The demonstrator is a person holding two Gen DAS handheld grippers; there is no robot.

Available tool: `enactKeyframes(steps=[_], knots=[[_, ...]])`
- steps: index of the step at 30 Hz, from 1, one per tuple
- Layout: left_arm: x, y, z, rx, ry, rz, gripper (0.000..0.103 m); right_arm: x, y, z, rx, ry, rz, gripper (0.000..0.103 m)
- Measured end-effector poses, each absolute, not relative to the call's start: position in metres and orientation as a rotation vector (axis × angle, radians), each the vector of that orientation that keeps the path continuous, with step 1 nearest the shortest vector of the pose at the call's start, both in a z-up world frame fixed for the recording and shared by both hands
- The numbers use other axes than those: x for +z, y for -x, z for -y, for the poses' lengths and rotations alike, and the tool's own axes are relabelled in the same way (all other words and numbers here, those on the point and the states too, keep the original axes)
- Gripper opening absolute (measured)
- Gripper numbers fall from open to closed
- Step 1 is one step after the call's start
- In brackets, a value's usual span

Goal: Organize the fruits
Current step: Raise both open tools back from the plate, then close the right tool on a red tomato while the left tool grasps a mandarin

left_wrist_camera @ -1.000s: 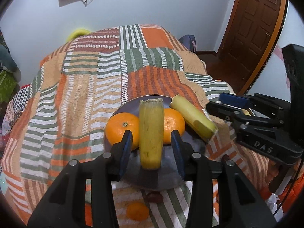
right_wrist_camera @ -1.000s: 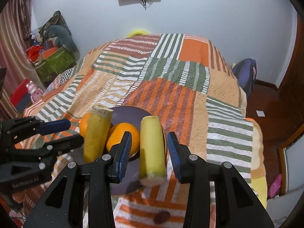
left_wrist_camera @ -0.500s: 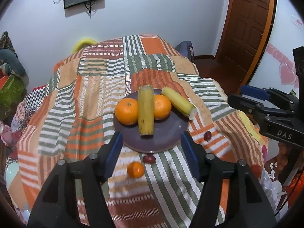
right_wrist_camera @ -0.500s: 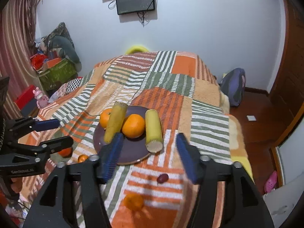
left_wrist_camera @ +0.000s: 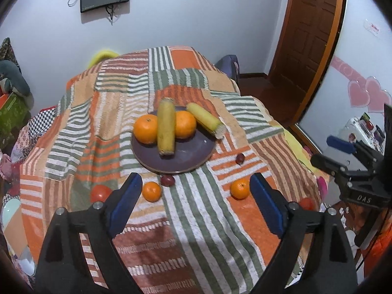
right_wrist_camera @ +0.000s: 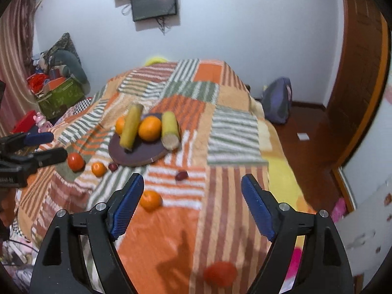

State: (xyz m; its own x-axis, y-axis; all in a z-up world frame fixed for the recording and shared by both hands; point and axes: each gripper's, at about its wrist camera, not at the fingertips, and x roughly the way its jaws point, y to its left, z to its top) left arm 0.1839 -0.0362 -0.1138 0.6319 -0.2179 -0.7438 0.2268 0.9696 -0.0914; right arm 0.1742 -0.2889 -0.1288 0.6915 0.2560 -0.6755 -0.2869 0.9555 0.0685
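Observation:
A dark plate on the striped blanket holds two oranges and two corn cobs; the plate also shows in the right wrist view. Loose on the blanket lie small oranges, dark plums and red tomatoes. My left gripper is open and empty, well back from the plate. My right gripper is open and empty, near a small orange.
The blanket covers a bed that drops off at its edges. A wooden door stands at the right, a backpack on the floor, boxes and clutter at the left, a screen on the wall.
Both grippers let go of the corn cobs, opened wide and pulled back and up from the plate. More loose fruit has come into view.

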Motion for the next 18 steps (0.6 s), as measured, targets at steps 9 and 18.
enactKeyframes(steps=[9,18], knots=[[-0.138,-0.182,0.063,-0.304,-0.035,-0.917,0.09,-0.18,-0.147,0.323,0.243,-0.015,-0.882,0.079],[-0.162,-0.182,0.086,-0.34,-0.072,-0.98,0.09,-0.225,-0.139,0.335,0.239,-0.075,-1.016,0.074]])
